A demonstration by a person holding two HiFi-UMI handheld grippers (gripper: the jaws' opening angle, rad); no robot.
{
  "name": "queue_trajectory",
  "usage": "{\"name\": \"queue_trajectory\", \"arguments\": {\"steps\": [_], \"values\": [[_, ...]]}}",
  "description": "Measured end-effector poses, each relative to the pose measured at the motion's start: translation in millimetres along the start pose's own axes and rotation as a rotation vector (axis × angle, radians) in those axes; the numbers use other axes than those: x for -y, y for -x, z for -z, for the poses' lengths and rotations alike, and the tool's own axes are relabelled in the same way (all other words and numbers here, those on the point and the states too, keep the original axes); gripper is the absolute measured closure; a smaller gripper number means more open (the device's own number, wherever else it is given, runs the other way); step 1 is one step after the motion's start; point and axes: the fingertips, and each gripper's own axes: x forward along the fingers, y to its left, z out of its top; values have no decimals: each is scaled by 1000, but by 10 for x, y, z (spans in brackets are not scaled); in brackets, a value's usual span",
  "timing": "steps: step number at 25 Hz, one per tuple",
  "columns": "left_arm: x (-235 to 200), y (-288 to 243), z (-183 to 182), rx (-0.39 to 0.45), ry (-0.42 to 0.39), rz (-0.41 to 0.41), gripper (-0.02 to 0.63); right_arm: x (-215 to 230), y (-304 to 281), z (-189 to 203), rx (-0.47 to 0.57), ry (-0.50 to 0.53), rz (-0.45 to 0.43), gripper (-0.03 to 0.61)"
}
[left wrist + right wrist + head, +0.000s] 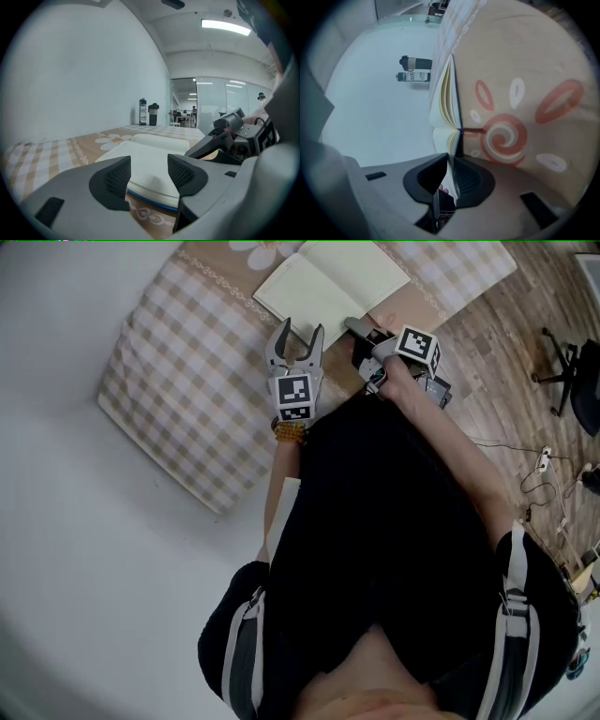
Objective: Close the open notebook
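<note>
The open notebook [328,282], with cream pages and a blue-edged cover, lies flat on the flowered tablecloth [187,362]. My left gripper [302,329] hovers at the book's near-left edge, its jaws wide apart and holding nothing. In the left gripper view the notebook [150,159] lies just beyond the left gripper [149,176]. My right gripper [358,329] sits at the book's near-right corner. In the right gripper view, which is rolled on its side, the right gripper [451,180] is shut on a thin edge of the notebook [445,103], a cover or a page.
Two bottles [147,112] stand at the far end of the table by the white wall. The table's edge runs close to the person's body. On the wooden floor to the right are an office chair [567,371] and cables [544,465].
</note>
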Motion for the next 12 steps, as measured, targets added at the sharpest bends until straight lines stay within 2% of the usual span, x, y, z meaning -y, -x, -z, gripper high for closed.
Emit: {"name": "queue_trajectory", "arguments": {"steps": [7,12], "values": [[-281,208,60,24,293,-32,354,-120,39,33,-14,-77,-122,546],[-339,305,140,0,502,29,354,-141,48,36,-29,-87,-139,546]]}}
